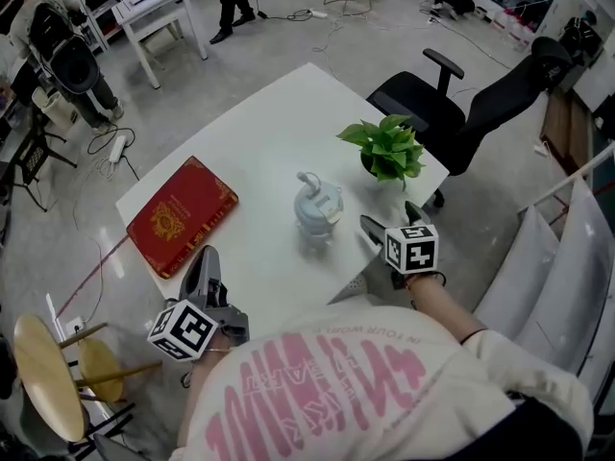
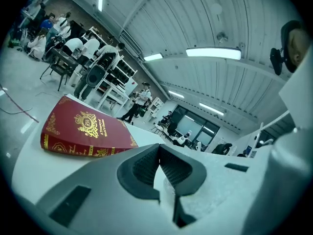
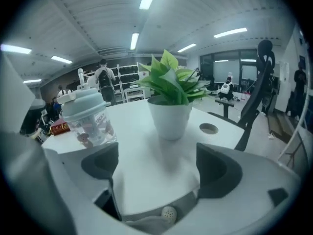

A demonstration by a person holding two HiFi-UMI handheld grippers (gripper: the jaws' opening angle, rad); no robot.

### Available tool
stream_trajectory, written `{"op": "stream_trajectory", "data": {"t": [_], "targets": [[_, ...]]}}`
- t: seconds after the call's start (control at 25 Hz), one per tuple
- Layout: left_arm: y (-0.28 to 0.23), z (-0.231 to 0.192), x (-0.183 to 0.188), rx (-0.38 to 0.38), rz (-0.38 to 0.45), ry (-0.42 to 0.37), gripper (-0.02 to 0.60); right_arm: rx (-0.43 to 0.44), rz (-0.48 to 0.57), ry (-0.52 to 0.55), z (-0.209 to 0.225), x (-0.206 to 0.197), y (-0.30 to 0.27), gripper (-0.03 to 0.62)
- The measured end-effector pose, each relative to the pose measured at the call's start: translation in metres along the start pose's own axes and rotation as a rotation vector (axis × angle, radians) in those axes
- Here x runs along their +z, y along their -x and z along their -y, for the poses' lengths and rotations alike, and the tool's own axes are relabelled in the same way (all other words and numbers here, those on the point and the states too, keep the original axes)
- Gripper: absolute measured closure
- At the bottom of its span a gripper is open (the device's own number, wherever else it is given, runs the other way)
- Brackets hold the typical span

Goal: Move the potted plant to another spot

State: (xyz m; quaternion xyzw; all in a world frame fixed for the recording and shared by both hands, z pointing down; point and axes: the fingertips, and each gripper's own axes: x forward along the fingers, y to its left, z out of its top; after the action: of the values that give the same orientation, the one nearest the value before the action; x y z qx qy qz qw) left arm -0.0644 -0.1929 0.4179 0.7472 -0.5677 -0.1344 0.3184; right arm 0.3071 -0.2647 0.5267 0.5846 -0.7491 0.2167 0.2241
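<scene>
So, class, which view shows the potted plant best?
The right gripper view: the potted plant stands straight ahead, white pot and leaves clear. The head view shows it from above, leaves hiding most of the pot. The left gripper view misses it.

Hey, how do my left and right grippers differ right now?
The left gripper is shut, jaws together on nothing; the right gripper is open, jaws wide apart. The left gripper points at the red book; the right gripper points at the potted plant, which stands ahead of its jaws, not between them. Both are empty, at the table's near edge.
</scene>
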Motion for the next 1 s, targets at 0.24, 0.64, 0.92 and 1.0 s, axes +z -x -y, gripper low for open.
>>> {"op": "stream_trajectory", "data": {"t": [0.24,0.64,0.92,1.0], "targets": [[0.020,-0.005,-0.013,-0.019,-0.047,-0.013,0.578,0.005,-0.039,-0.169,-0.019,-0.031,0.023,0.173],[0.040,0.004,-0.027,-0.033,-0.077,-0.036,0.578,0.024,-0.003,-0.208,-0.042,-0.026,0.057,0.437],[0.043,0.036,-0.036,-0.061,-0.087,-0.056,0.578,0.044,0.021,-0.197,-0.039,-0.016,0.084,0.567],[0.046,0.047,-0.041,-0.067,-0.090,-0.068,0.578,0.068,0.066,-0.193,-0.038,-0.004,0.098,0.586]]}}
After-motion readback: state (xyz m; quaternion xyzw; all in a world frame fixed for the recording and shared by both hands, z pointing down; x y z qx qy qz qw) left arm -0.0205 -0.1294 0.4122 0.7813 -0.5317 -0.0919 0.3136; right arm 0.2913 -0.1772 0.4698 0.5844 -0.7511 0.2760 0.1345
